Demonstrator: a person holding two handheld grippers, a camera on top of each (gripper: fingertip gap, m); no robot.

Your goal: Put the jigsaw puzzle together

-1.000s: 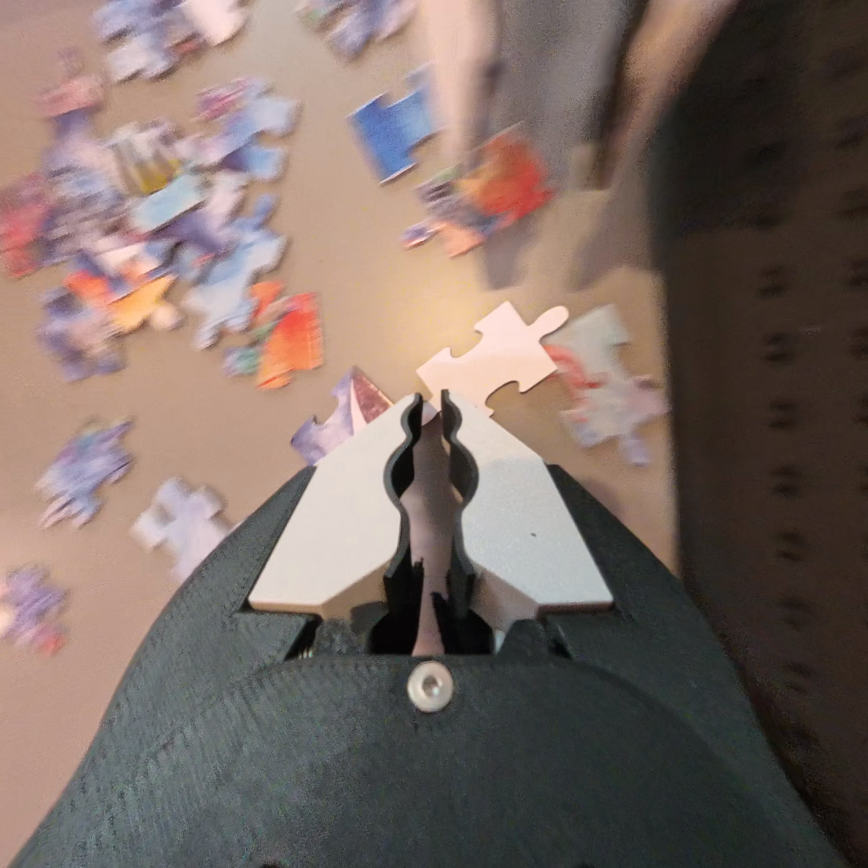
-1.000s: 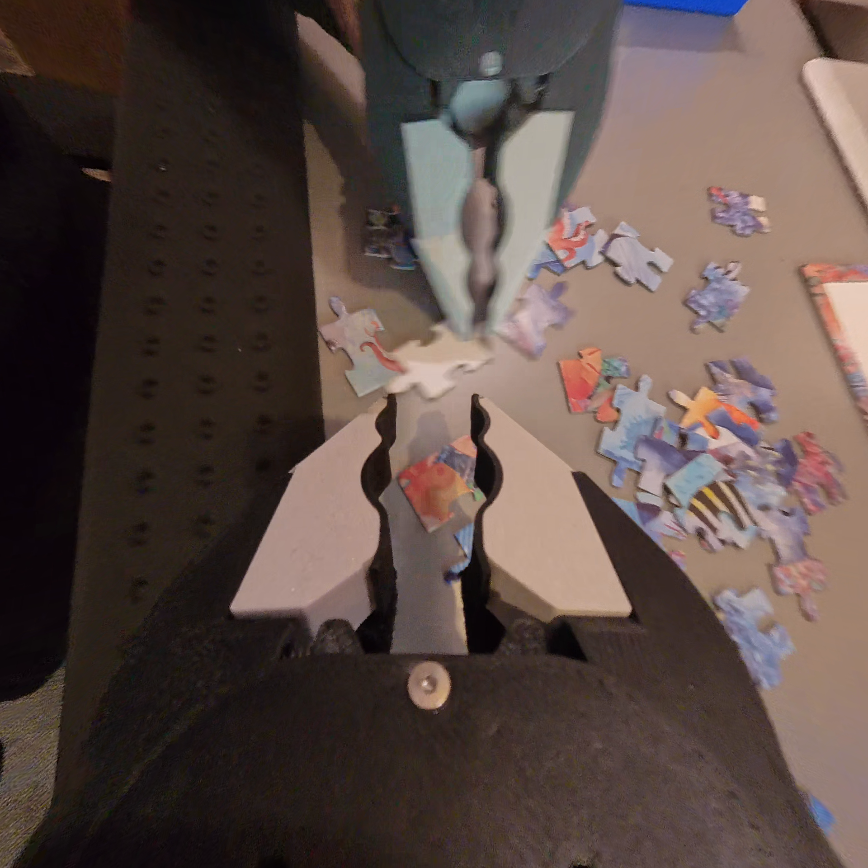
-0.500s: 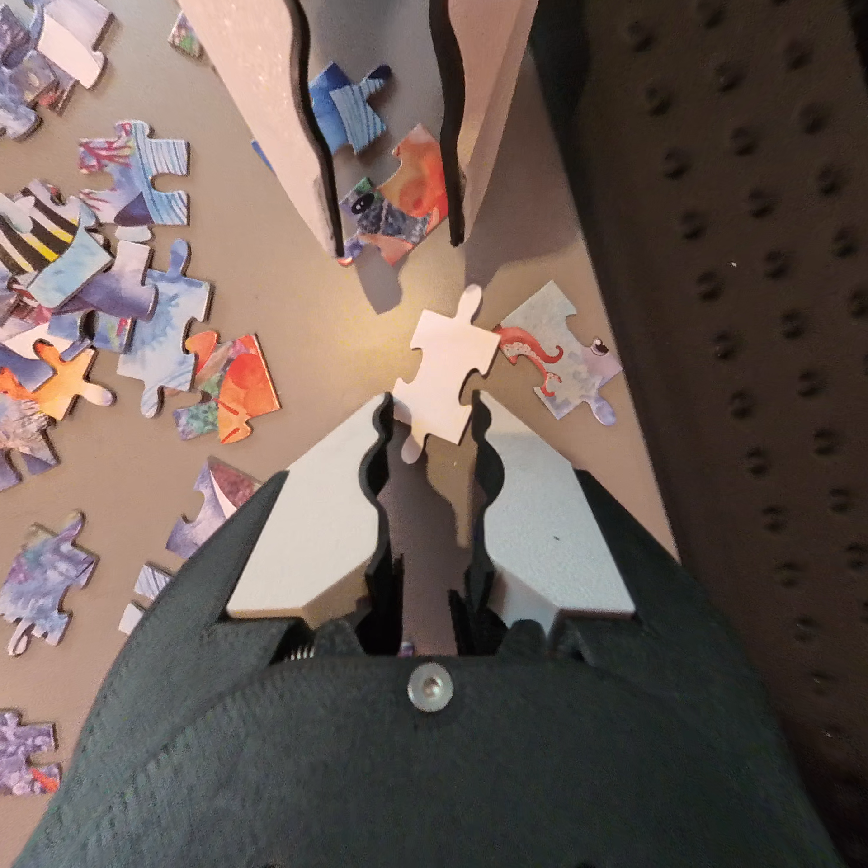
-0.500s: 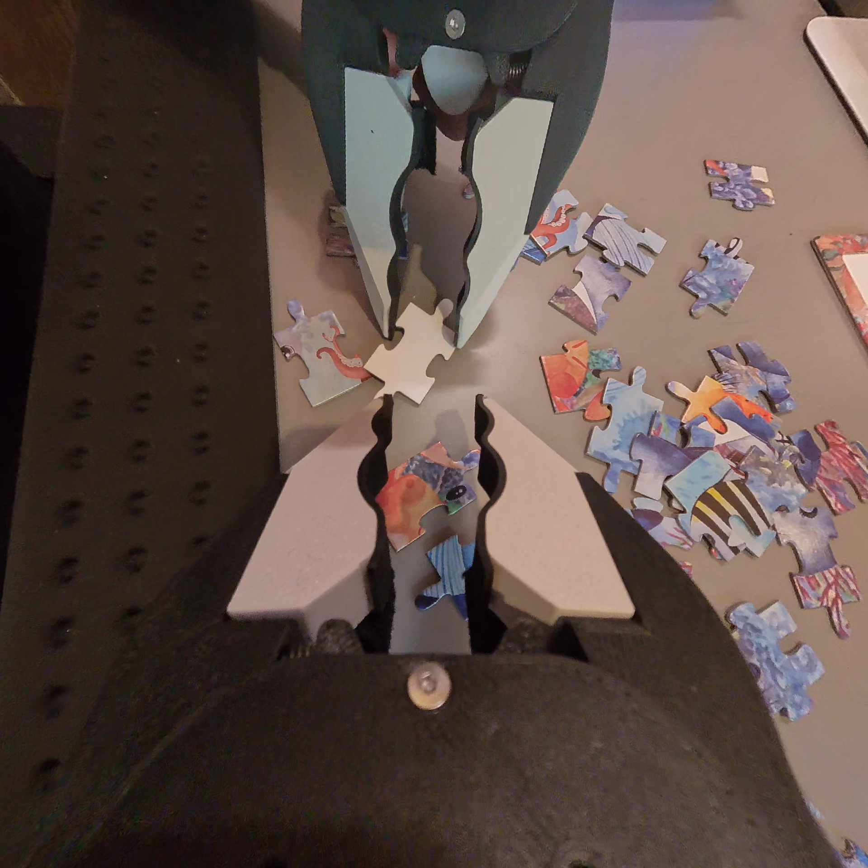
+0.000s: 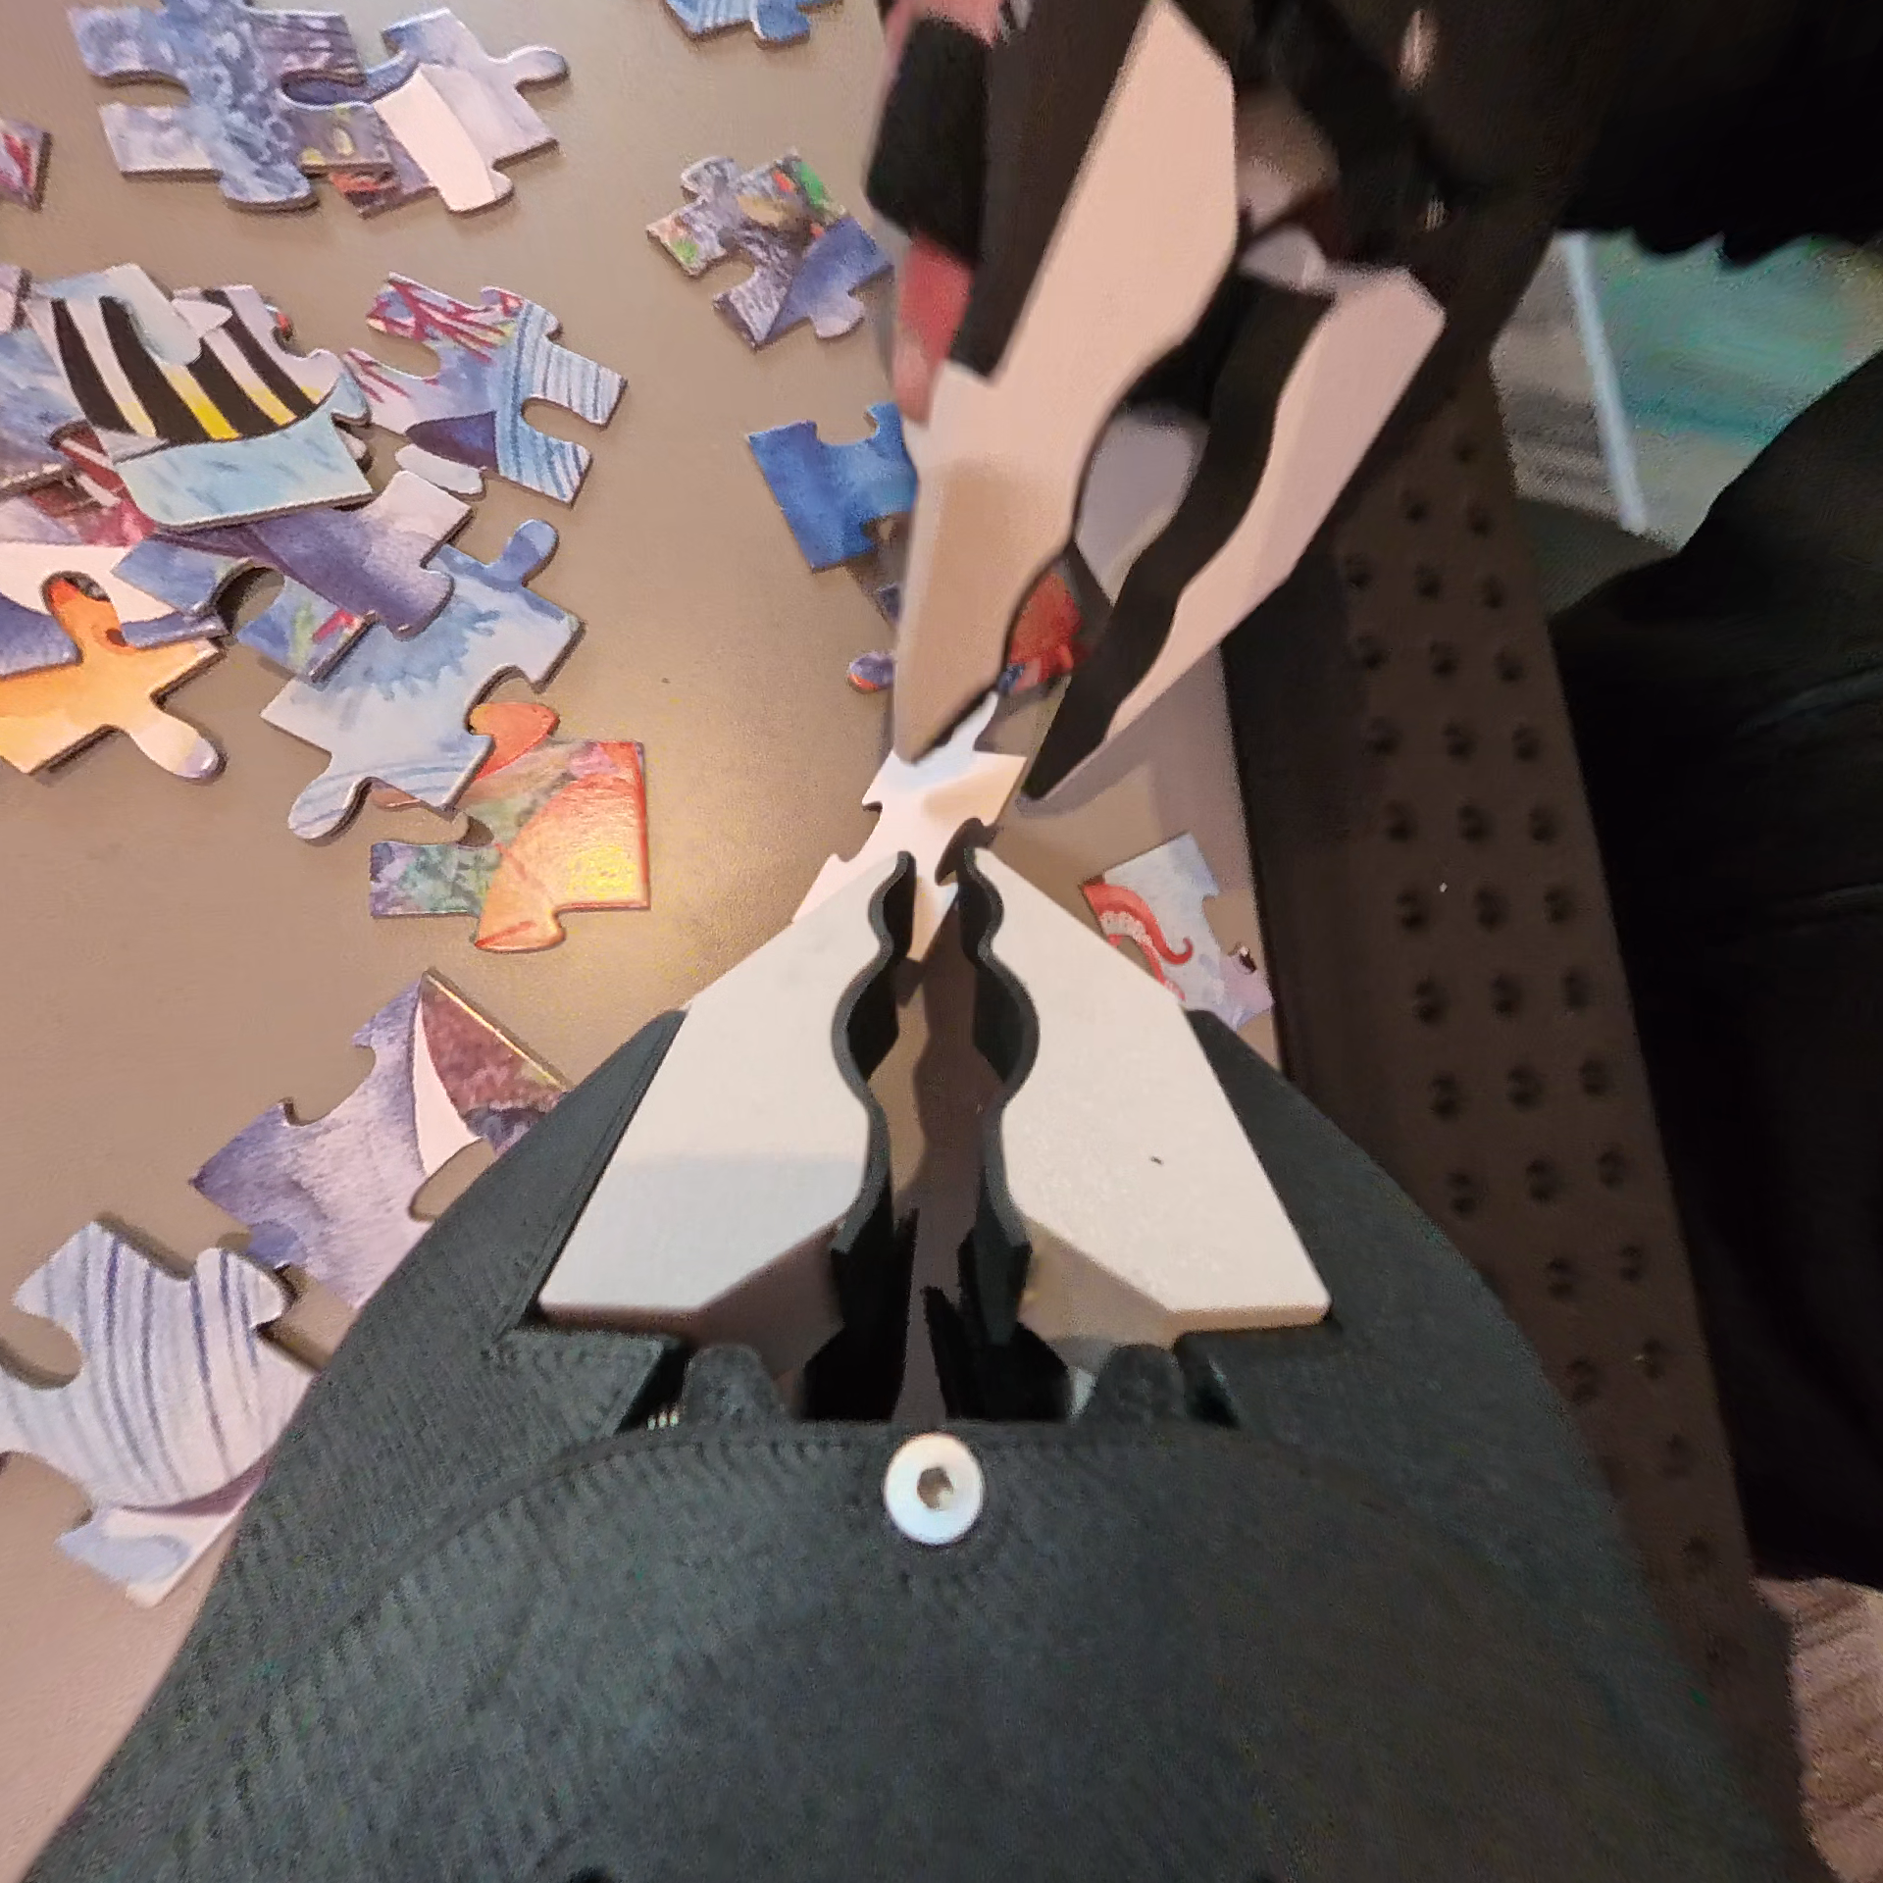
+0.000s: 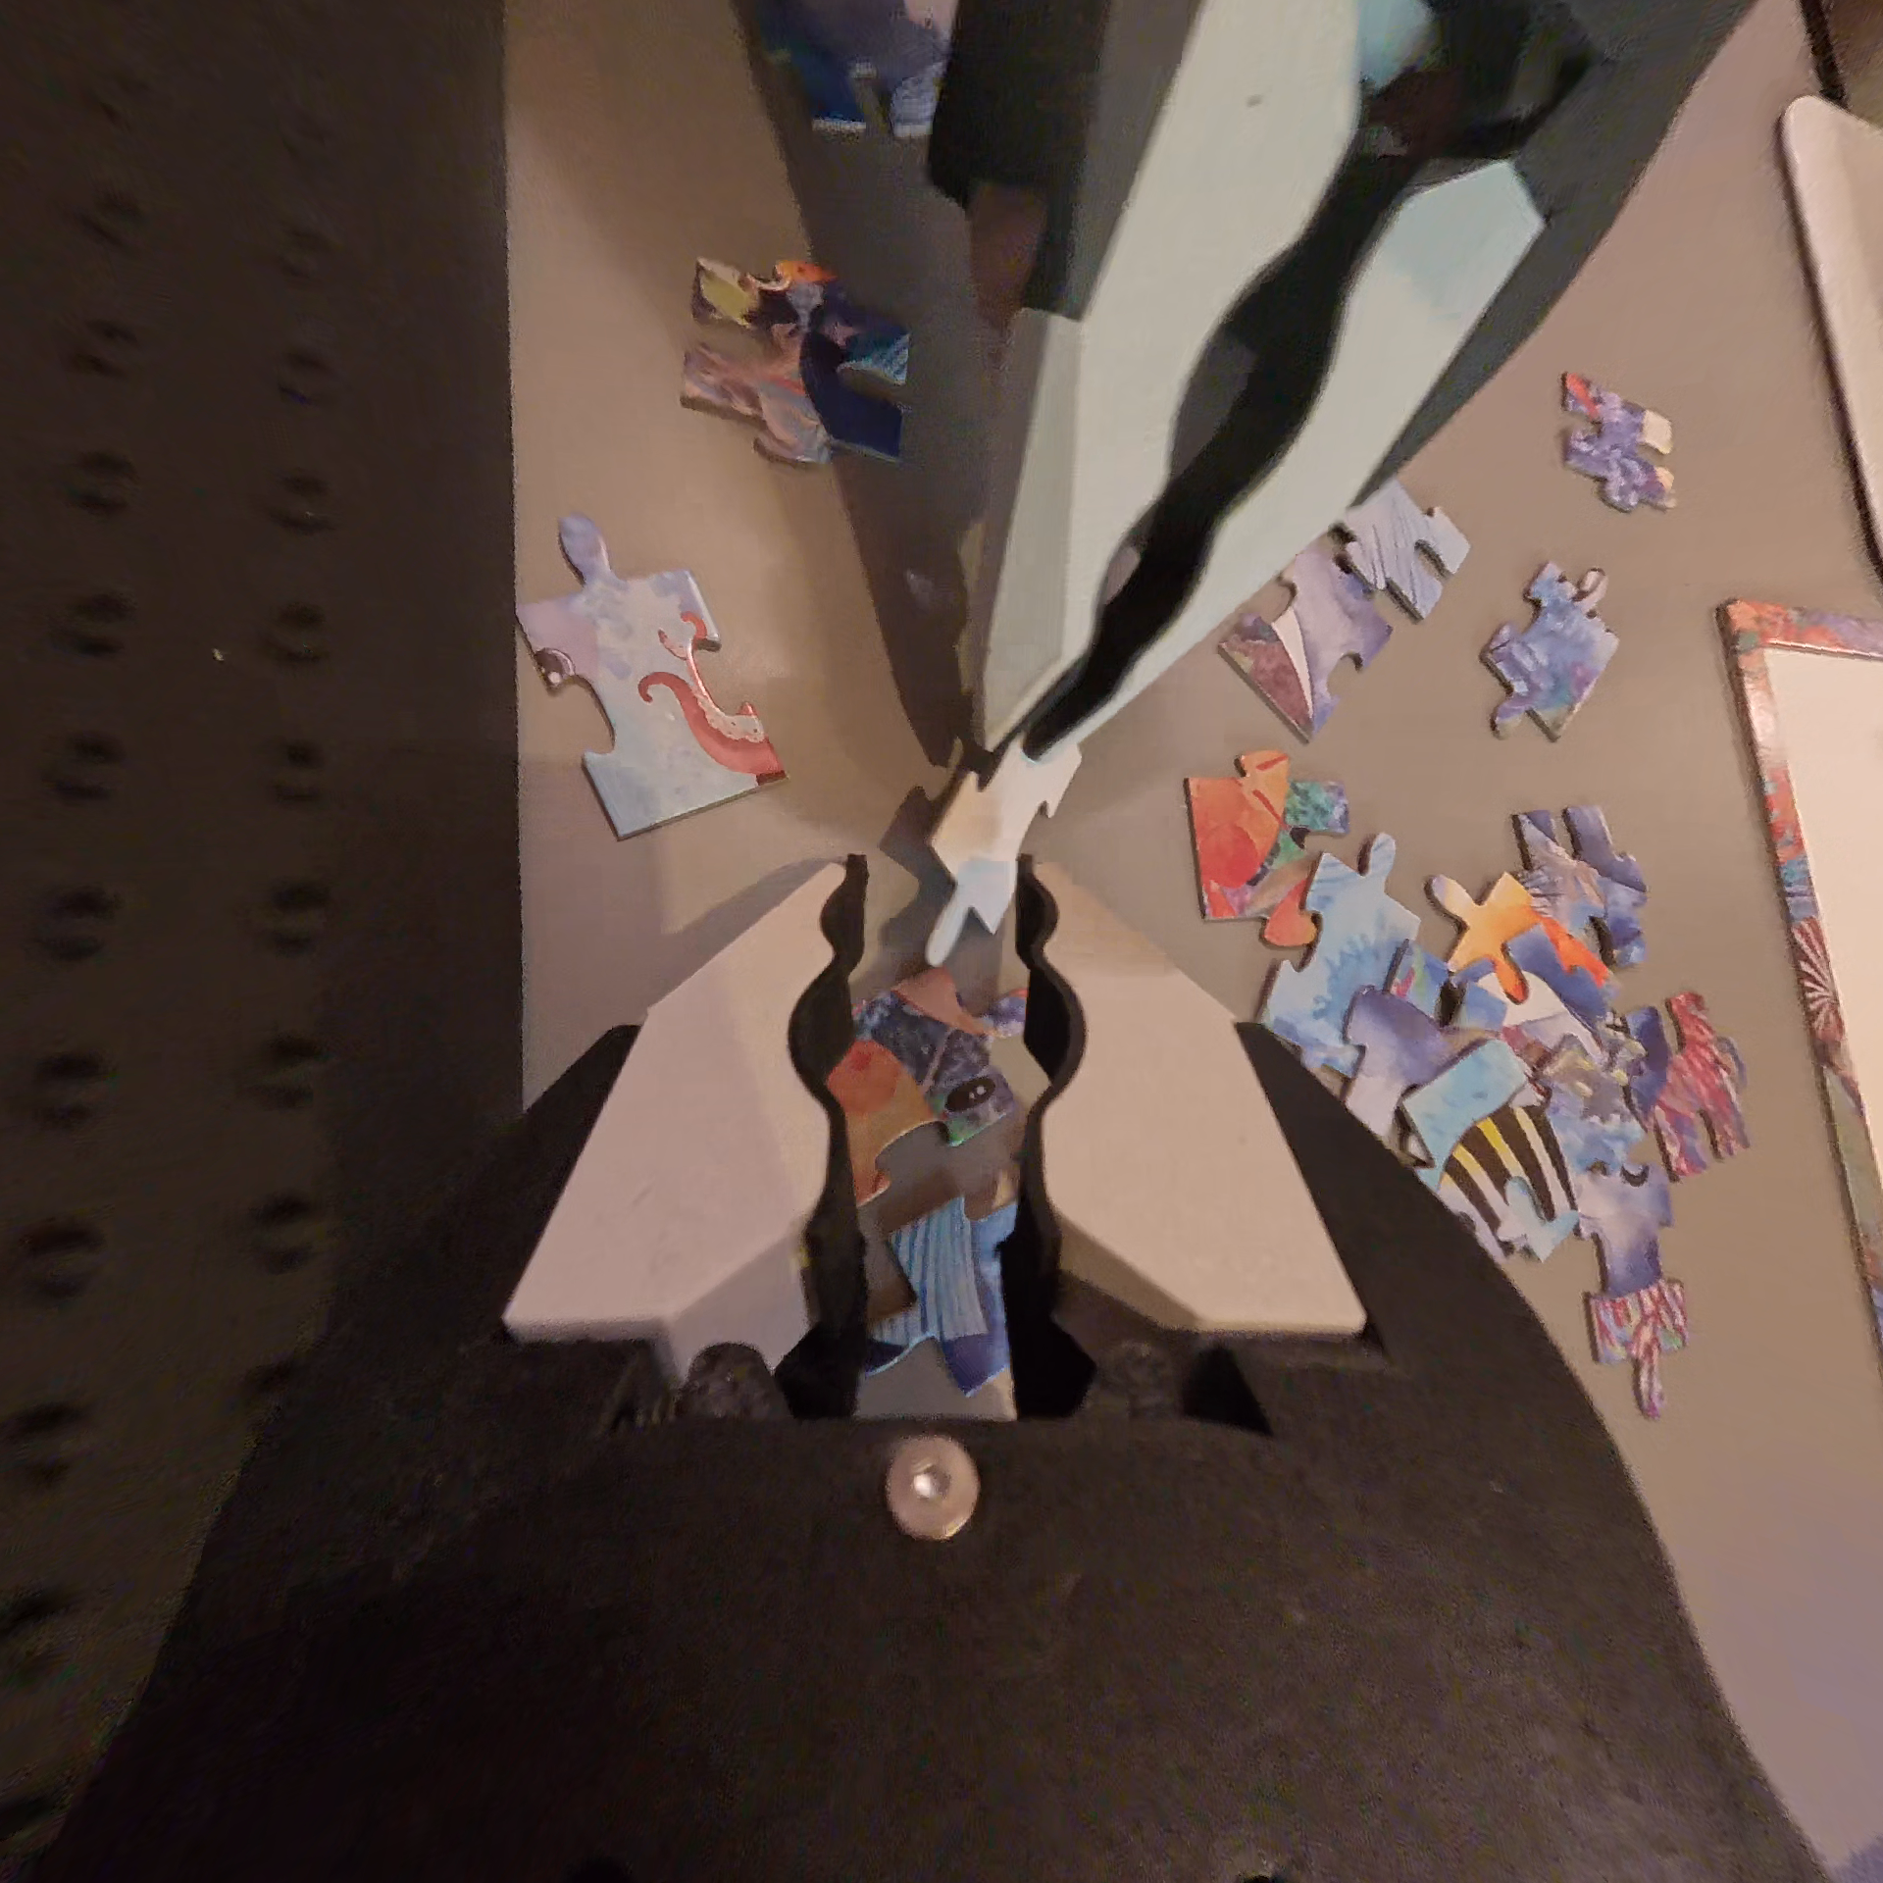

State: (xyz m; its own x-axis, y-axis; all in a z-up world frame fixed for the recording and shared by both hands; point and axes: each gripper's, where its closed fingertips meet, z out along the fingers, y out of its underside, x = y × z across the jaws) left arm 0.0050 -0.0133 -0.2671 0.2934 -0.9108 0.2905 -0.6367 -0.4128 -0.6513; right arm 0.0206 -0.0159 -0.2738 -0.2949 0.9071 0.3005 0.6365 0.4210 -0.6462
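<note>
Left gripper (image 5: 932, 866) nearly closed, pinching blank-side-up puzzle piece (image 5: 943, 800) by its near edge, right gripper (image 6: 937, 876) parted around its far end (contact blurred, unclear), piece's printed face hidden

Each gripper (image 5: 932, 866) (image 6: 935, 876) has a black ribbed printed body, pale wedge fingers (image 5: 754, 1131) with wavy black pads, one silver screw (image 5: 932, 1500)
</note>
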